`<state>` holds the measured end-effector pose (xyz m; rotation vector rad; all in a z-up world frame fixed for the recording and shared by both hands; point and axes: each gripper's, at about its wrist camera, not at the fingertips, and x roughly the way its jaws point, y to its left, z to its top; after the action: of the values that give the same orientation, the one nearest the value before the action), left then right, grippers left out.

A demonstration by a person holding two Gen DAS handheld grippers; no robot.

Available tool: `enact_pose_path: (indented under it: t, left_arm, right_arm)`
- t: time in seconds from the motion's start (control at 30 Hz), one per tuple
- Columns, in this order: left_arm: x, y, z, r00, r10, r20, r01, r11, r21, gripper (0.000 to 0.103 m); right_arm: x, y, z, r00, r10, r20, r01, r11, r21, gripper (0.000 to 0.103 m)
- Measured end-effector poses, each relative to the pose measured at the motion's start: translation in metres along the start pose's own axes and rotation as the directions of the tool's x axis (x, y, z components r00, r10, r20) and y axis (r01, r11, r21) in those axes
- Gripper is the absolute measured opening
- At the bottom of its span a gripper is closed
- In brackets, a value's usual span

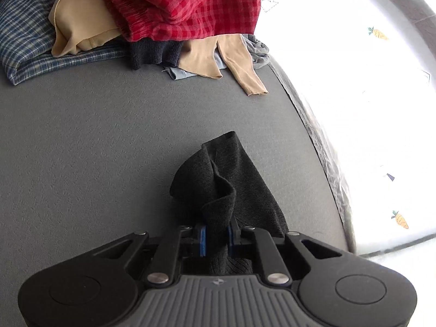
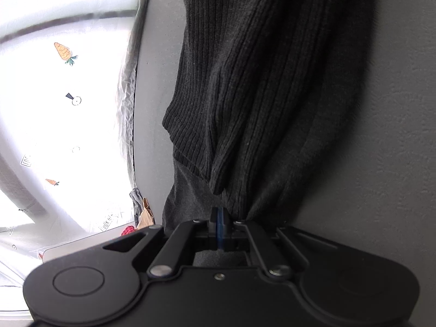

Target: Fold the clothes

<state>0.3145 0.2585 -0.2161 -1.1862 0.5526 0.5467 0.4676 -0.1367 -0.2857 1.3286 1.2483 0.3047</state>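
A black ribbed knit garment (image 1: 231, 179) lies bunched on the grey table (image 1: 95, 150). My left gripper (image 1: 216, 234) is shut on a gathered fold of it, the cloth squeezed between the blue pads. In the right wrist view the same black garment (image 2: 259, 81) stretches away in long ribbed folds. My right gripper (image 2: 220, 218) is shut on its near edge, the blue pads pressed together with the cloth pulled taut from them.
A pile of clothes sits at the table's far side: a red checked garment (image 1: 196, 2), a blue plaid one (image 1: 24, 35), tan pieces (image 1: 79, 24) and a dark knit (image 1: 155, 51). The table edge (image 1: 321, 150) curves on the right, beside a white carrot-print sheet (image 1: 368, 109).
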Motion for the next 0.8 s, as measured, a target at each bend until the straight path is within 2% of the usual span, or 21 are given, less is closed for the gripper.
enact_pose_path:
  t: [0.1, 0.17, 0.2, 0.23, 0.3, 0.4, 0.57, 0.63, 0.8]
  left_arm:
    - [-0.01, -0.002, 0.0, 0.991, -0.128, -0.023, 0.126, 0.988, -0.095, 0.014]
    - [-0.013, -0.014, -0.006, 0.983, -0.177, -0.048, 0.172, 0.98, -0.095, 0.014]
    - [-0.015, -0.02, -0.009, 0.978, -0.201, -0.06, 0.195, 0.976, -0.095, 0.014]
    - [-0.016, -0.027, -0.013, 0.971, -0.225, -0.078, 0.217, 0.972, -0.092, 0.014]
    - [-0.014, -0.044, -0.024, 0.958, -0.259, -0.119, 0.252, 0.965, -0.073, 0.014]
    - [-0.006, -0.073, -0.045, 0.935, -0.294, -0.197, 0.297, 0.955, -0.019, 0.014]
    - [0.013, -0.125, -0.087, 0.882, -0.314, -0.353, 0.366, 0.926, 0.09, 0.014]
    - [0.025, -0.149, -0.11, 0.849, -0.311, -0.427, 0.396, 0.91, 0.124, 0.014]
    - [0.048, -0.194, -0.162, 0.783, -0.279, -0.556, 0.457, 0.865, 0.209, 0.014]
  right_arm:
    - [-0.014, -0.007, 0.001, 0.999, 0.05, 0.012, -0.051, 0.997, 0.051, 0.007]
    - [-0.025, -0.014, 0.003, 0.996, 0.089, 0.028, -0.092, 0.991, 0.098, 0.008]
    - [-0.03, -0.017, 0.004, 0.994, 0.105, 0.039, -0.109, 0.987, 0.12, 0.013]
    - [-0.036, -0.022, 0.006, 0.991, 0.119, 0.054, -0.126, 0.981, 0.144, 0.021]
    - [-0.049, -0.032, 0.011, 0.985, 0.142, 0.093, -0.157, 0.97, 0.186, 0.029]
    - [-0.07, -0.046, 0.014, 0.974, 0.165, 0.154, -0.198, 0.952, 0.235, 0.033]
    - [-0.103, -0.07, 0.016, 0.94, 0.218, 0.263, -0.295, 0.906, 0.302, 0.042]
    - [-0.112, -0.078, 0.017, 0.925, 0.227, 0.305, -0.325, 0.888, 0.325, 0.043]
    - [-0.129, -0.095, 0.023, 0.896, 0.237, 0.375, -0.376, 0.854, 0.36, 0.043]
